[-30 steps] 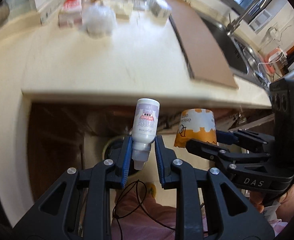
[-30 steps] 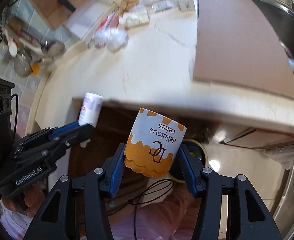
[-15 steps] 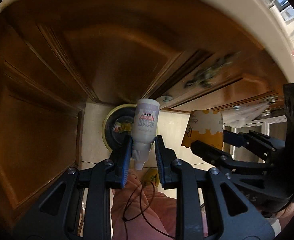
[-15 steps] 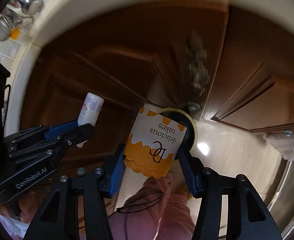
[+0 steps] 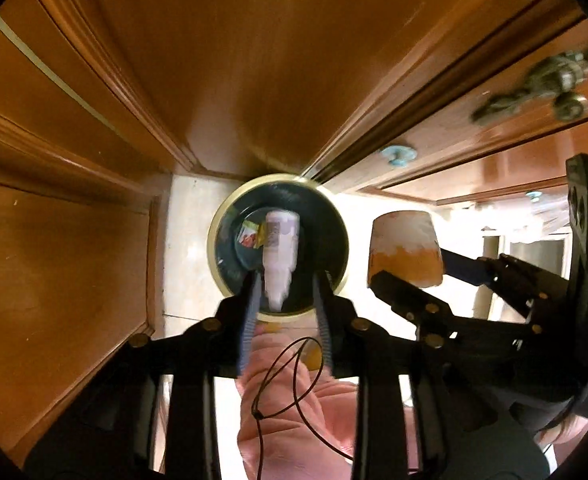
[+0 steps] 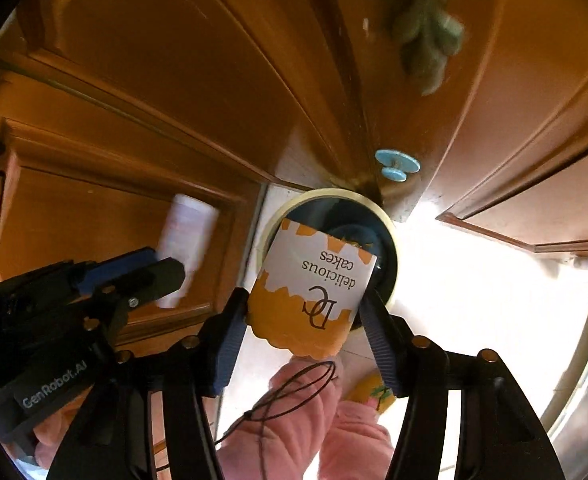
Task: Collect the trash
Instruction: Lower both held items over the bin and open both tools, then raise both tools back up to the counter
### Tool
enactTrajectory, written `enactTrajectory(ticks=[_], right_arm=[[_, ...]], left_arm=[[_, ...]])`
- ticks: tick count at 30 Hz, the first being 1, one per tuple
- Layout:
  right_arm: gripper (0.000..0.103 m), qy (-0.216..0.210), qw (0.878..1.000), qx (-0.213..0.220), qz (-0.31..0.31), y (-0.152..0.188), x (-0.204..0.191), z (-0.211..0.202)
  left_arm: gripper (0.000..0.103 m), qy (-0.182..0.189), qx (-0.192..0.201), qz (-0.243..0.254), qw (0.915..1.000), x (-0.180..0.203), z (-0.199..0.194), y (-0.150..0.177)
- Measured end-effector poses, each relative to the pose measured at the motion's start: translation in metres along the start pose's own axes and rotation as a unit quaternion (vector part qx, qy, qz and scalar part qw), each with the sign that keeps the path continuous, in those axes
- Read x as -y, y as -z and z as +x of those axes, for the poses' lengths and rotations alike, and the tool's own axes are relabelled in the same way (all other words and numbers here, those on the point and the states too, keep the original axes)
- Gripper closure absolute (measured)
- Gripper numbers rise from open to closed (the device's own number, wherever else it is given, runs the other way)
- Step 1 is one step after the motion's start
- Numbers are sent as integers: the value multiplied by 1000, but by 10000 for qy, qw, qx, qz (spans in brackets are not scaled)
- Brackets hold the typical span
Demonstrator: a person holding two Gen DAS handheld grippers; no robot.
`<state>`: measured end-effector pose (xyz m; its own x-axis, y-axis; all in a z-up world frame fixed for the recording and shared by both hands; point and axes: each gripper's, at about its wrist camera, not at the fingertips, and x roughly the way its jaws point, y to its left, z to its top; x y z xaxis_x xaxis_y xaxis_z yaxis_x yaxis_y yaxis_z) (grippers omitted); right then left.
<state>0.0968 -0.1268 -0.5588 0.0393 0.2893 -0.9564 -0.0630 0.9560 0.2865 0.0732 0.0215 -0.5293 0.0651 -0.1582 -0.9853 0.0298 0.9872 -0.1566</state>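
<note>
A round bin (image 5: 215, 240) with a pale rim and dark inside stands on the floor, right under both grippers. My left gripper (image 5: 285, 300) points straight down over it and its jaws are opening. The small white bottle (image 5: 280, 254) hangs blurred between the fingers, with a gap at the right pad. In the right wrist view the same bottle (image 6: 188, 240) shows beside the left gripper (image 6: 164, 268). My right gripper (image 6: 303, 320) has its jaws opening, but the pads still touch the orange-and-white paper cup (image 6: 313, 284) over the bin (image 6: 282, 214). That cup (image 5: 403, 244) also shows in the left wrist view.
Brown wooden cabinet doors (image 5: 254, 60) rise close behind the bin, with a blue knob (image 6: 397, 165) and an ornate metal handle (image 5: 549, 88). A wrapper (image 5: 249, 237) lies in the bin. A pink-clad leg (image 6: 305, 420), a yellow slipper (image 6: 373, 396) and pale floor tiles are below.
Both grippers have dropped from counter height to low in front of the cabinets, over the bin. The left jaws have widened and the bottle is slipping free. The right jaws have widened slightly.
</note>
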Motion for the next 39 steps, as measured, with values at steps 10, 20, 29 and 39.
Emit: enactTrajectory(ticks=[10, 20, 29, 39], right_arm=[[31, -134, 9992, -30, 376, -6, 5, -6], [31, -184, 9990, -31, 403, 7, -3, -49], [31, -212, 9992, -51, 341, 25, -35, -139], [31, -309, 9976, 599, -161, 26, -85, -265]], left_arm=[[28, 200, -208, -352, 9990, -20, 2, -6], [28, 205, -85, -291, 9993, -3, -52, 2], [28, 122, 301, -38, 9995, 18, -150, 11], [28, -54, 1119, 337, 9931, 43, -274, 5]])
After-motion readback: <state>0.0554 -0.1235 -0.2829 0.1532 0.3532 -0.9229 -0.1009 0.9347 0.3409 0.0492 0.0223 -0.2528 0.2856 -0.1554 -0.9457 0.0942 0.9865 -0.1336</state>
